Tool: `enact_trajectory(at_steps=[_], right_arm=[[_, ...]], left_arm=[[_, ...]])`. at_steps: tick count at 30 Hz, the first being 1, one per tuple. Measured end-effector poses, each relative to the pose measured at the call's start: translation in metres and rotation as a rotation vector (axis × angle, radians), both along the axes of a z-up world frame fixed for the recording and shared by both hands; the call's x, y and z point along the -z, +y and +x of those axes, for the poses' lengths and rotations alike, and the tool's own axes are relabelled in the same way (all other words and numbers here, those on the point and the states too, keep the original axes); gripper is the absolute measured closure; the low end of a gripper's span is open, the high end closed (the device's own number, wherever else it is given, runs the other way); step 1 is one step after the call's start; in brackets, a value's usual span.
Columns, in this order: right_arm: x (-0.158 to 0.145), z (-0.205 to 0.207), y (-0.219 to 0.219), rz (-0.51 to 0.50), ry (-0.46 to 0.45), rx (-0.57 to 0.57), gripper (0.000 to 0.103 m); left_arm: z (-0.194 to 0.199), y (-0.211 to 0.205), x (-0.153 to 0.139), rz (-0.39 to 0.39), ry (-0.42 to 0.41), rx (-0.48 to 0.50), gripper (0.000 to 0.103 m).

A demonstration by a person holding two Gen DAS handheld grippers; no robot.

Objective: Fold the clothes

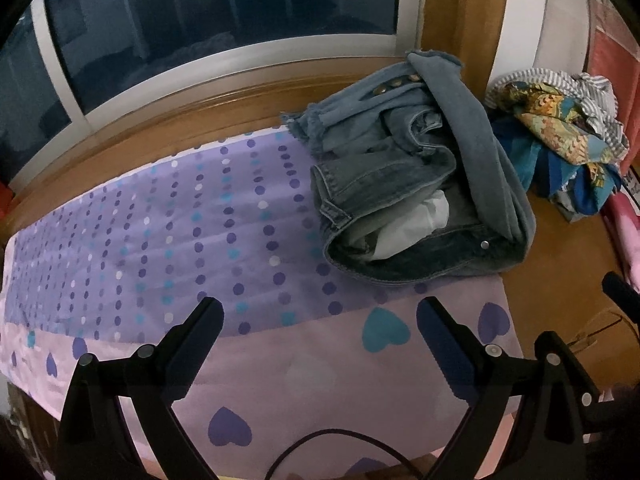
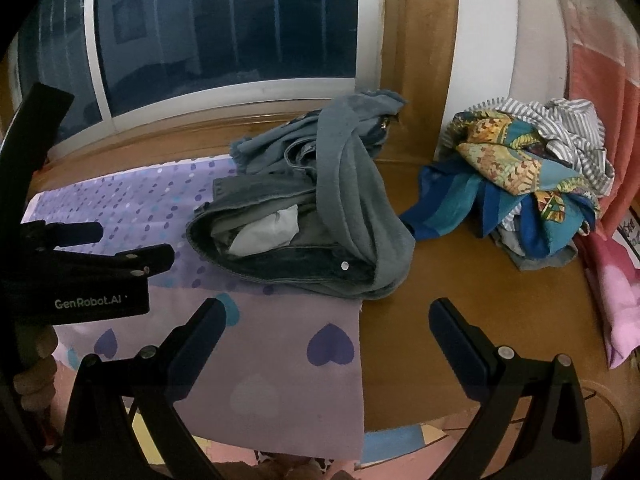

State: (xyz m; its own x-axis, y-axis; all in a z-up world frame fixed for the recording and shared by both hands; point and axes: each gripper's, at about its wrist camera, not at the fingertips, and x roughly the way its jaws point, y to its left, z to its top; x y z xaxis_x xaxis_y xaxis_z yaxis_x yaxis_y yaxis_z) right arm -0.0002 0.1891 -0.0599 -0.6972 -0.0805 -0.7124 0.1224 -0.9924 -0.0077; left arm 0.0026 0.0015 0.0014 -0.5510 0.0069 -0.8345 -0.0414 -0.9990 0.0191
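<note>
Denim, blue and crumpled: the heavy, stiff jacket [image 1: 404,196] is lying bunched on the purple dotted cloth [image 1: 160,232] covering the bench. Both claws [image 1: 320,344] [image 2: 326,340] are gaping wide, empty; the thick hem looks best for gripping.

two grippers [image 2: 324,312] in view, each with two fingers. one purple cloth [image 1: 160,240] with dots and hearts. one heap of denim clothes [image 1: 408,184]; the number of garments in it cannot be told. one heap of coloured and striped clothes [image 2: 528,176], count likewise unclear. one window [image 2: 224,28]. one wooden surface [image 2: 432,272].
</note>
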Motion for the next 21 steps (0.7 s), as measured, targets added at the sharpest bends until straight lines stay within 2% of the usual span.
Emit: enact_trajectory(at_steps=[21], right_arm=[[-0.0022,0.0106,-0.0044,0.009,-0.002,0.053,0.0]], left_arm=[[0.0004,0.0027,-0.0049,0.01,-0.007,0.064,0.003]])
